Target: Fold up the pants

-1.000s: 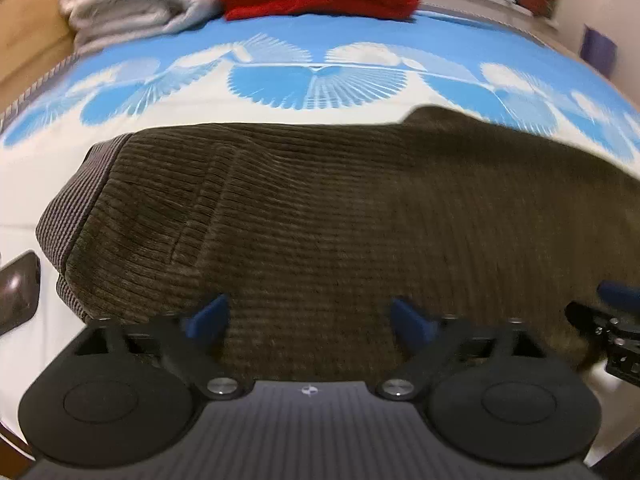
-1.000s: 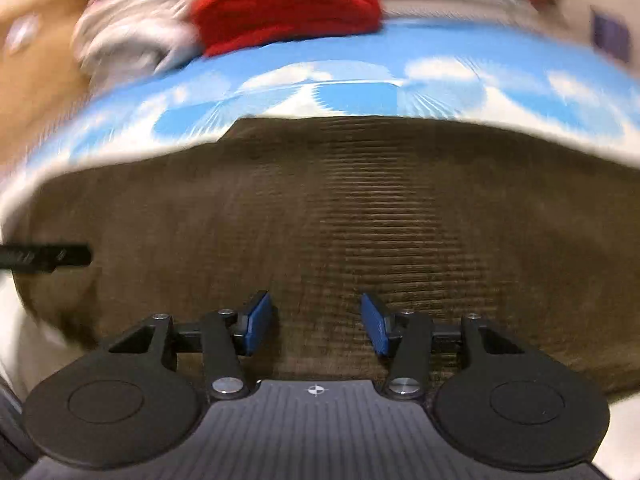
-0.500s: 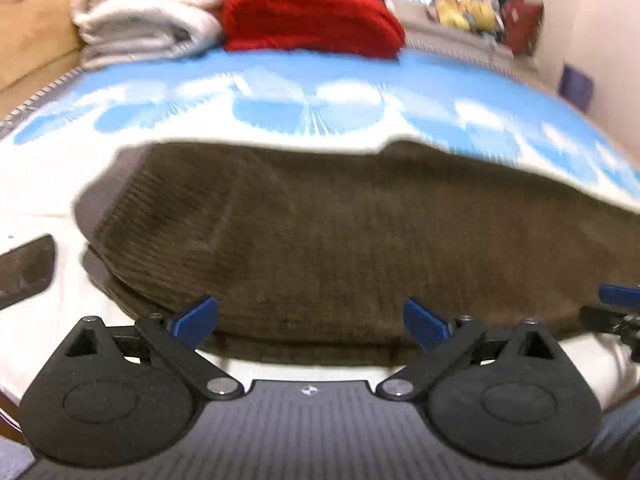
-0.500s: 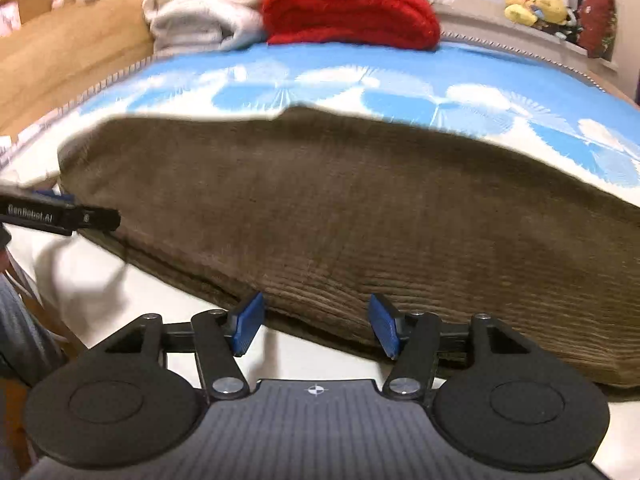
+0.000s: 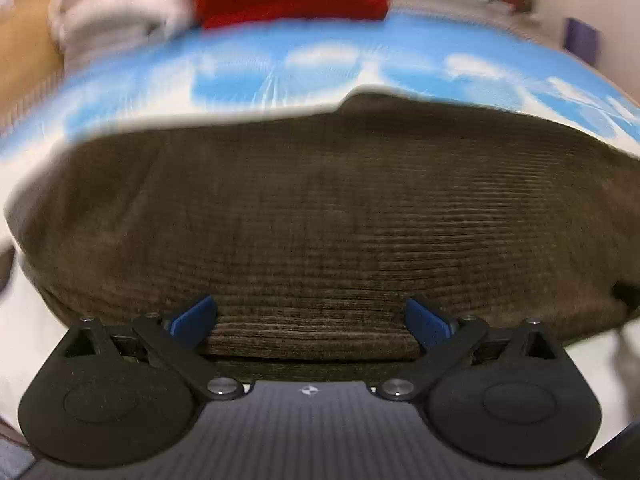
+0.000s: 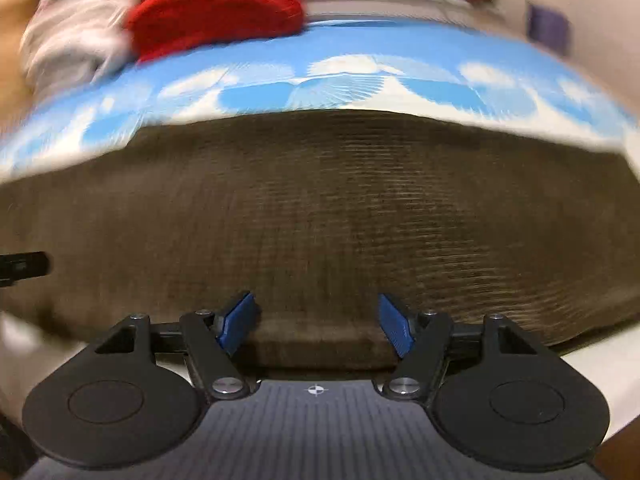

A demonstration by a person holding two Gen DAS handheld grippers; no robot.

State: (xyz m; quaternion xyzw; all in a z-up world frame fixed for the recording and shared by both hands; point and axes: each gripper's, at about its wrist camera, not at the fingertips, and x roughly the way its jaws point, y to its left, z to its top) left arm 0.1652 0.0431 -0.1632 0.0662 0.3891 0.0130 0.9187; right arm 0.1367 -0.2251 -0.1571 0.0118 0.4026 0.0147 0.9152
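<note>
Brown corduroy pants lie folded across the bed, both tongs spread over their near edge.

The pants (image 5: 340, 220) stretch sideways over the blue-and-white patterned bedspread (image 5: 320, 68), their near hem at the bed's front. The left tongs (image 5: 310, 318) stand wide apart, blue pads over the cloth's edge, gripping nothing. The right tongs (image 6: 316, 322) are opening, the hem lying between the pads but not pinched. Behind, a red knit bundle (image 6: 216, 12) sits beside pale folded blankets (image 5: 116, 4). Both views are motion-blurred.
</note>
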